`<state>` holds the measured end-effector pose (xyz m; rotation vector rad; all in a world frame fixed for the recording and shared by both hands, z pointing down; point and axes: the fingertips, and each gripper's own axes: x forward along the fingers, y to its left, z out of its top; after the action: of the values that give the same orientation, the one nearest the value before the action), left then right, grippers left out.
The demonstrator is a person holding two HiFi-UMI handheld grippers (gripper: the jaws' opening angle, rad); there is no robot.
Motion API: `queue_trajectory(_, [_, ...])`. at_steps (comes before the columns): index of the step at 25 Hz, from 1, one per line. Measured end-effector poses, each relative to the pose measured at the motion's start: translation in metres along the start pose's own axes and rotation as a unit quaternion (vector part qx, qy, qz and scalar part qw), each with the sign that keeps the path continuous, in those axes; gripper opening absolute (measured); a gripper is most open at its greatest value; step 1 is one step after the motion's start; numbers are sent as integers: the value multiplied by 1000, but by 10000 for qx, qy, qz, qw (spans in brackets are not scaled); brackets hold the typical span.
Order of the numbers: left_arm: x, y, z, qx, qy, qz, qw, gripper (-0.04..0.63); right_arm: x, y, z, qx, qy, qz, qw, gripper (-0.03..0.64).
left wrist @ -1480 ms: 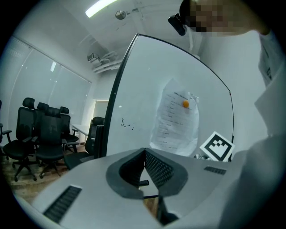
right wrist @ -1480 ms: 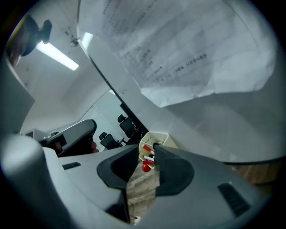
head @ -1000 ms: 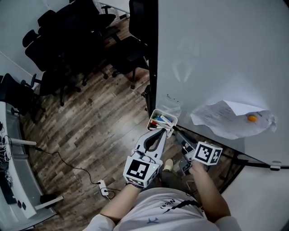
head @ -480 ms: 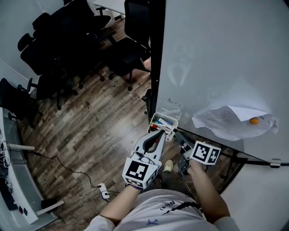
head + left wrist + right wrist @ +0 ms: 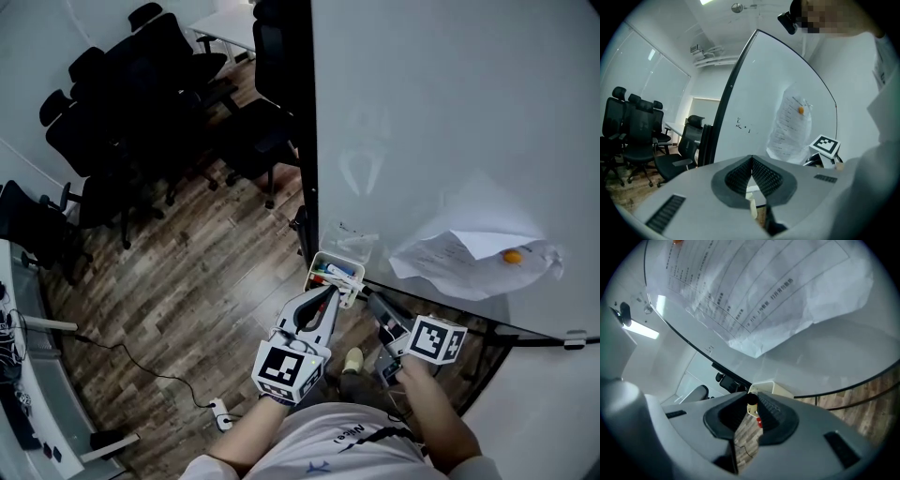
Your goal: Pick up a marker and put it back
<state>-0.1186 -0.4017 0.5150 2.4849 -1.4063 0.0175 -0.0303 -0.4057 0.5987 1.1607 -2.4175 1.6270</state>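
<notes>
Evidently to lift it clear, the right gripper (image 5: 752, 398) is closing its jaws on a marker (image 5: 752, 409) near the tray (image 5: 776, 389). The left gripper (image 5: 751, 159), jaws together and empty, waits alongside.

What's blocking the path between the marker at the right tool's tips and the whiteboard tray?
Nothing visible. The right tool is closing on the marker, and the tray sits directly behind it. The left tool, shut, points at the tray from the other side, off that path.
</notes>
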Motion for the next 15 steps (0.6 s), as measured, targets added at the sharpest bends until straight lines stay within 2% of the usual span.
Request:
queue_trajectory(10, [-18,-21,40,179,-337,16,9993,11,-32,46,19,-27,-219,668,9975,74])
queue_trajectory(13, [-24,-33,58,264,-499,7,9984,12,-43,64,31,-91,-382,1038,9938,74])
queue_trajectory(15, [-30,-42,73,355,-636,-27,9973,12,-49,84,37,72,-476,1363,9895,74])
